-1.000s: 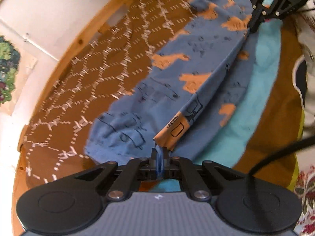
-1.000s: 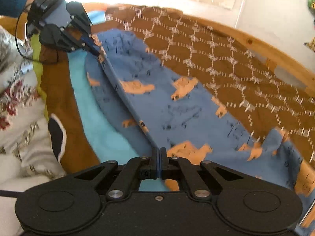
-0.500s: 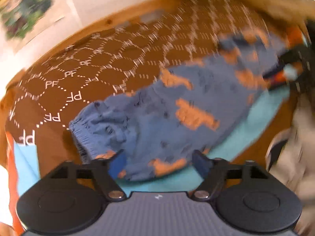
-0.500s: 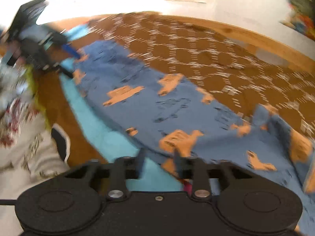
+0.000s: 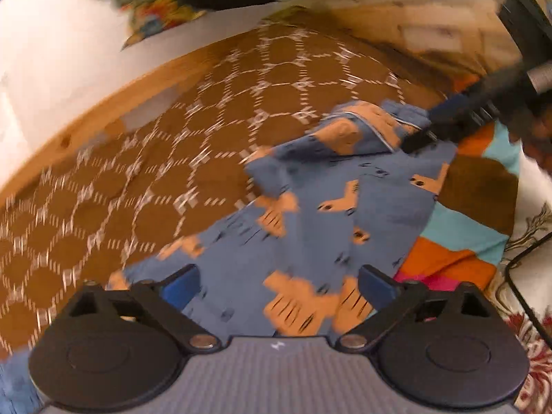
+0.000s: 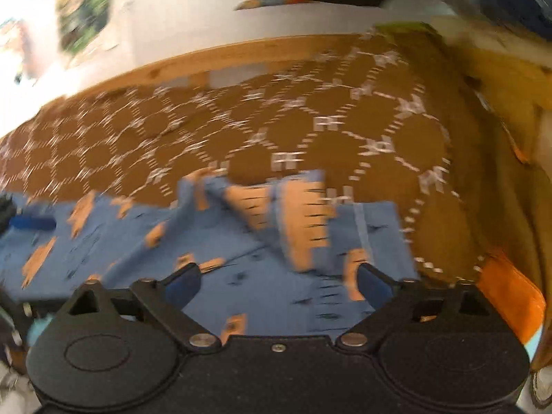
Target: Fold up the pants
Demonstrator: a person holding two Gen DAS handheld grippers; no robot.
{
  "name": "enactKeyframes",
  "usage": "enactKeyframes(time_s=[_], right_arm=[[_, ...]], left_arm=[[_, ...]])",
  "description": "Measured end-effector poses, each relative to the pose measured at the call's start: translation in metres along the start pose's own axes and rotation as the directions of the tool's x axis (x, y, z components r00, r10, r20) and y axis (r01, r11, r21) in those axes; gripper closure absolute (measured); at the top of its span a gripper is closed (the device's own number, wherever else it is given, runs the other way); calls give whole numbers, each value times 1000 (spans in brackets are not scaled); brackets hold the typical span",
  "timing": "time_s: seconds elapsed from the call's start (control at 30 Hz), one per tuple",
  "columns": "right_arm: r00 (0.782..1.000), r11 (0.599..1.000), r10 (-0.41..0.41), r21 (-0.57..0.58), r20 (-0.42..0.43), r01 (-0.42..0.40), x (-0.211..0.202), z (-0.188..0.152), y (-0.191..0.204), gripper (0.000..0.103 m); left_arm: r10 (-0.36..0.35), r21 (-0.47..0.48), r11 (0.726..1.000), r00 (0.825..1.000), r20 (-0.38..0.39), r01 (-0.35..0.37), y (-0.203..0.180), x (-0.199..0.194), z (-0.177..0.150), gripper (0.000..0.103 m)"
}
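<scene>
The blue pants (image 5: 310, 220) with orange shapes lie on the brown patterned bedspread (image 5: 138, 179). My left gripper (image 5: 277, 286) is open and empty just above the near part of the pants. My right gripper (image 6: 277, 284) is open and empty above the pants (image 6: 241, 248) near their crumpled leg ends (image 6: 296, 214). The right gripper also shows in the left wrist view (image 5: 448, 120) at the far end of the pants. The left gripper's blue fingertip (image 6: 31, 222) shows at the left edge of the right wrist view. Both views are blurred.
A wooden bed frame (image 5: 103, 103) runs along the far side, with a white wall (image 5: 51, 51) behind. A colourful patchwork blanket (image 5: 459, 241) and a floral cloth (image 5: 531, 310) lie to the right. A black cable (image 5: 524, 283) crosses there.
Both grippers were shut on the pants' edge one second ago. They let go, opened wide, and swung towards the leg end of the pants.
</scene>
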State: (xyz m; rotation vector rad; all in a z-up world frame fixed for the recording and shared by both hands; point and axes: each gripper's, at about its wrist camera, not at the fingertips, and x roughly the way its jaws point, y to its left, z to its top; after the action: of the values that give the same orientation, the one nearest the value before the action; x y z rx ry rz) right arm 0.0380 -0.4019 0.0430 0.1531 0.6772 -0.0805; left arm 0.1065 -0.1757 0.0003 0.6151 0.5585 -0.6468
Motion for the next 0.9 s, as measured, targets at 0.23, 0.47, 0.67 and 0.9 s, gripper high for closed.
enactKeyframes(time_s=[0.23,0.47,0.67,0.9], right_arm=[[999,999,26,39,22,-26,22,8,-31,44],[999,997,43,58,-14,-42,31,3,-37,76],[997,990,66,120,42,-70,22,7,-44,95],[999,987,25,157,40,-31,-34,31,-56,96]], left_arm=[[-52,147,987,997,-51,59,-38,18,8,54],[-65,131,988,988,-137,83,-37,37,6,91],[-93,76,992,986,-136,104,-25,31,13,103],[-220,-48,975,971,-90,217,9,3,24,103]])
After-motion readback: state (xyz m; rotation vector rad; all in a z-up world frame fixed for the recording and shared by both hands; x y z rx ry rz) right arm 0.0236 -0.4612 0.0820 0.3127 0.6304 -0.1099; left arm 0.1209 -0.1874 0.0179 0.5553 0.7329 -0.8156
